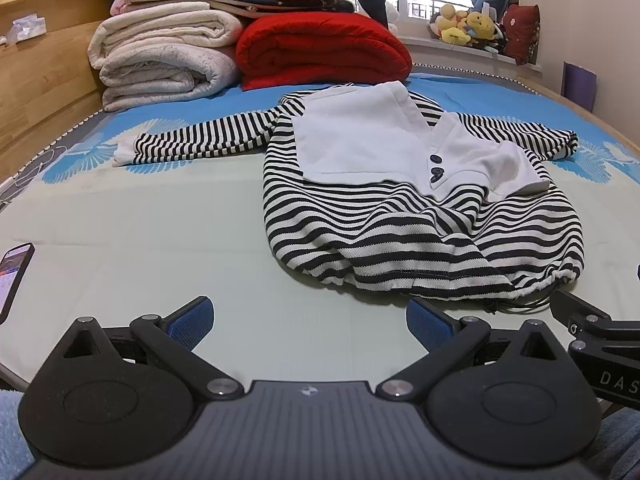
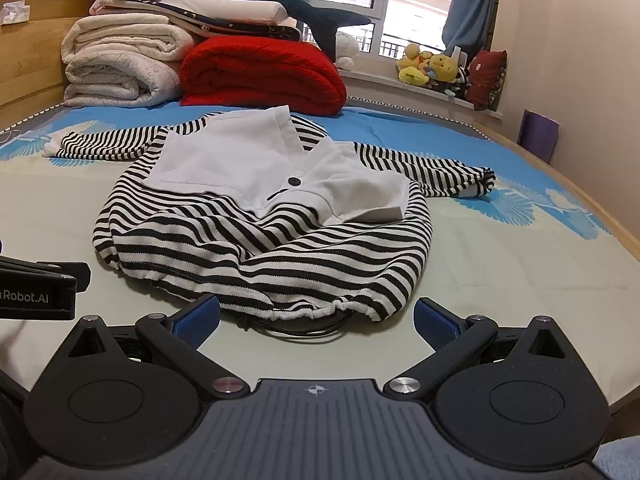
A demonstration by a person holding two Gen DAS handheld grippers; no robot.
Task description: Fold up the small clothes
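A small black-and-white striped top with a white sailor collar and dark buttons lies spread on the bed, both sleeves stretched out sideways, its drawstring hem nearest me. My left gripper is open just short of the hem, to the garment's left, nothing between its blue pads. My right gripper is open too, right in front of the hem and the black drawstring. Each gripper's body shows at the edge of the other's view.
The bed sheet is pale with blue shell prints. Folded white blankets, a red blanket and a plush shark are stacked at the headboard end. A phone lies at the left. Plush toys sit on the window sill.
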